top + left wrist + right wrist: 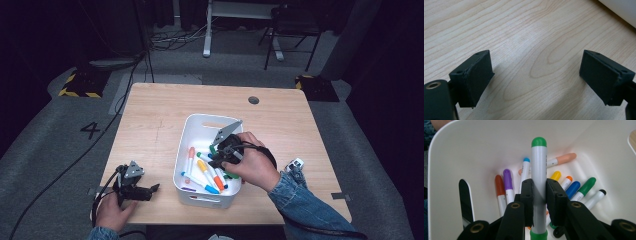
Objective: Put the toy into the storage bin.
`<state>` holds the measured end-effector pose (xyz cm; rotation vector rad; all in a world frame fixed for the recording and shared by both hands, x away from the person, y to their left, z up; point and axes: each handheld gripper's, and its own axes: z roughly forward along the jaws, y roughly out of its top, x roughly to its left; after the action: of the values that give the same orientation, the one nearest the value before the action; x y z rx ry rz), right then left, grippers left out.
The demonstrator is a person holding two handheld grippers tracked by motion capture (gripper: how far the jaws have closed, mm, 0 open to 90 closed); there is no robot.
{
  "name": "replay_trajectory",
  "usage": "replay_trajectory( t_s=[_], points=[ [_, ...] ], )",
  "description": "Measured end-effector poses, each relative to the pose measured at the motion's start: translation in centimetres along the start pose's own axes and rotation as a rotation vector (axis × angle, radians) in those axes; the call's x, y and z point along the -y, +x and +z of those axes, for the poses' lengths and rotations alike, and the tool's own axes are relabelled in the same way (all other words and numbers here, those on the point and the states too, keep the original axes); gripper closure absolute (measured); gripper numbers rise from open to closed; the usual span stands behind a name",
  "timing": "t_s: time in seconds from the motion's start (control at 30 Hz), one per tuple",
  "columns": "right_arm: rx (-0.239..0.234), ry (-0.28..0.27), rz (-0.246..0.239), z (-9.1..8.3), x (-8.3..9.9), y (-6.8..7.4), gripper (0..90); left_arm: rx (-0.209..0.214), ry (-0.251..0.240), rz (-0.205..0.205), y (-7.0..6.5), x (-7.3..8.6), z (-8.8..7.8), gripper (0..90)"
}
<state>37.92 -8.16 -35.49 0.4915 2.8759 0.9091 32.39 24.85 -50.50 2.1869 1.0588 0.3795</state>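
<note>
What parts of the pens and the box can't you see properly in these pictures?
- Green-capped marker: in the right gripper view, the right gripper pads cover its middle, and the bottom edge cuts off its lower end.
- Markers under it: the gripper hides their lower halves.
- White bin: in the left gripper view, the top right corner crops it to a sliver.
- Marker print: too small in the high view.

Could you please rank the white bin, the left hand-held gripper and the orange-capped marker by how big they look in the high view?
1. White bin, clearly the largest.
2. Left hand-held gripper, open over the bare table, much smaller than the bin.
3. Orange-capped marker, lying in the bin, the smallest.
</note>
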Motion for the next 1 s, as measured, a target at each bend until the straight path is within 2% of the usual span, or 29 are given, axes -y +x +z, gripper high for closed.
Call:
replay_trajectory(
  t_s=[0.07,0.1,0.13,0.23,0.4,0.57,0.67,0.7,0.73,0.77,0.8,0.87,0.9,1.0],
  points=[
    [0.001,0.0,-0.029,0.4,0.0,0.0,77.0,0.001,-0.001,-0.003,0.0,0.0,0.0,11.5],
    [-0.001,0.016,-0.016,0.5,0.1,0.1,77.0,0.001,-0.001,-0.003,0.0,0.0,0.0,11.5],
    [0.002,0.015,-0.031,0.7,0.1,0.1,77.0,0.0,0.0,-0.003,0.0,0.0,0.0,11.5],
    [0.001,0.042,-0.029,1.2,0.2,0.3,77.0,-0.001,-0.001,0.0,0.0,0.0,0.0,11.5],
    [0.002,0.059,-0.059,1.9,0.3,0.5,77.0,-0.001,-0.001,-0.003,0.0,0.0,0.0,11.5],
    [0.0,0.081,-0.064,2.4,0.4,0.7,77.0,0.002,0.0,-0.004,0.0,0.0,0.0,11.5],
    [-0.017,0.116,-0.062,3.1,0.5,0.8,76.7,-0.001,0.0,0.0,0.0,0.0,0.0,11.5],
    [-0.038,0.138,-0.05,3.4,0.6,0.8,76.0,0.001,-0.001,-0.003,0.0,0.0,0.0,11.5],
    [-0.052,0.143,-0.043,3.6,0.8,0.8,68.9,0.001,0.0,-0.003,0.0,0.0,0.0,11.5],
    [-0.053,0.117,-0.036,3.7,0.8,0.8,61.0,-0.001,-0.001,-0.002,0.0,0.0,0.0,11.5],
    [-0.053,0.084,-0.037,3.6,0.8,0.8,60.5,-0.001,0.0,0.001,0.0,0.0,0.0,11.5],
    [-0.034,0.064,-0.025,2.7,0.7,0.7,59.3,0.0,-0.001,-0.003,0.0,0.0,0.0,11.5],
    [-0.03,0.033,-0.028,2.3,0.7,0.6,57.8,0.0,0.0,-0.003,0.0,0.0,0.0,11.5],
    [-0.009,-0.011,0.02,0.8,0.7,0.4,54.9,0.0,0.0,0.0,0.0,0.0,0.0,11.5]
  ],
)
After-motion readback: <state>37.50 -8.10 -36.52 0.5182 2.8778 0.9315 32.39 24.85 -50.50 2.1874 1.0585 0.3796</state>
